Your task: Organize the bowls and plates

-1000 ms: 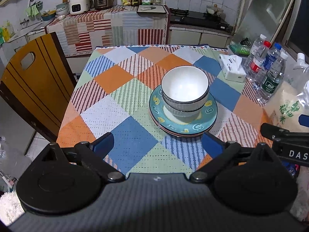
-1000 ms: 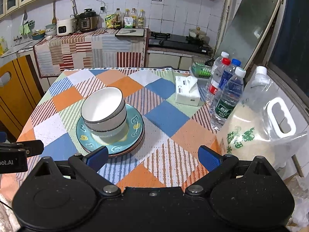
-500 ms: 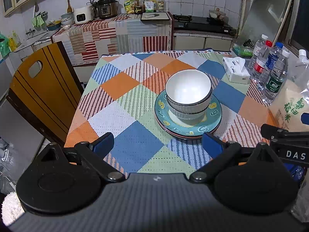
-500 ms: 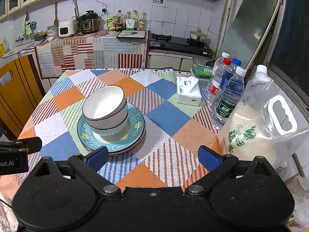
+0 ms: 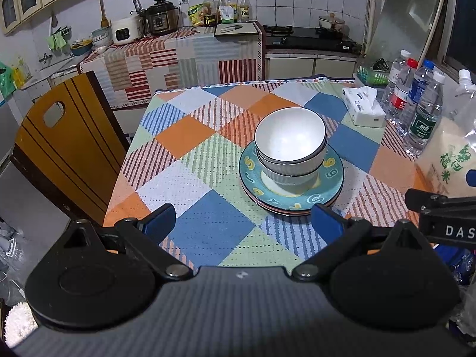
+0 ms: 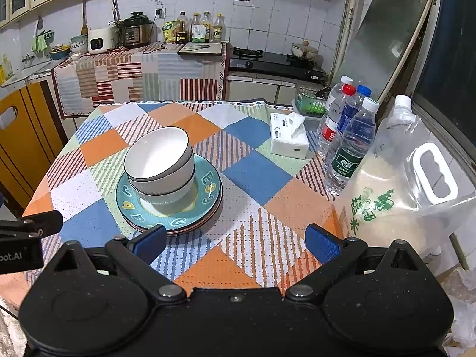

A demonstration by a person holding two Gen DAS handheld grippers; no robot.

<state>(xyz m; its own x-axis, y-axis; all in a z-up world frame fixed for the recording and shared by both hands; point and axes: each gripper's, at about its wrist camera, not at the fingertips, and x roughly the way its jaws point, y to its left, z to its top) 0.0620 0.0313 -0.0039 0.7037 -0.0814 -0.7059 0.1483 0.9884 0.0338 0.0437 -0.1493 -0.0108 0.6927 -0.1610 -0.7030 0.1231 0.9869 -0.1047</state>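
Two white bowls [image 5: 290,148] nested, sitting on stacked plates [image 5: 291,190], teal plate on top; whole stack sits on the bench [image 5: 190,178] right of centre, nearer the near edge than the far one. Left claw [image 5: 242,223] jaws wide apart, empty, above the near edge; its right finger tip just at the plates' near rim in view, contact unclear. Right claw [image 6: 235,239] also spread apart, nothing held, above the near edge with the stack [image 6: 168,190] ahead and to its left; its left finger tip overlaps the plate rim in view. Left half of the bench is bare cloth out to the left edge; wooden chair [image 5: 65,145] stands just off that edge. Far strip behind the bowls is bare cloth up to the far edge. Right edge crowded: tissue pack [image 6: 288,139] toward the far right corner, water bottles [image 6: 348,139] in a cluster beside it, rice bag [image 6: 401,190] at the near right corner. Bare cloth between the stack and the bottles. Green basket [image 6: 309,104] past the far right corner.
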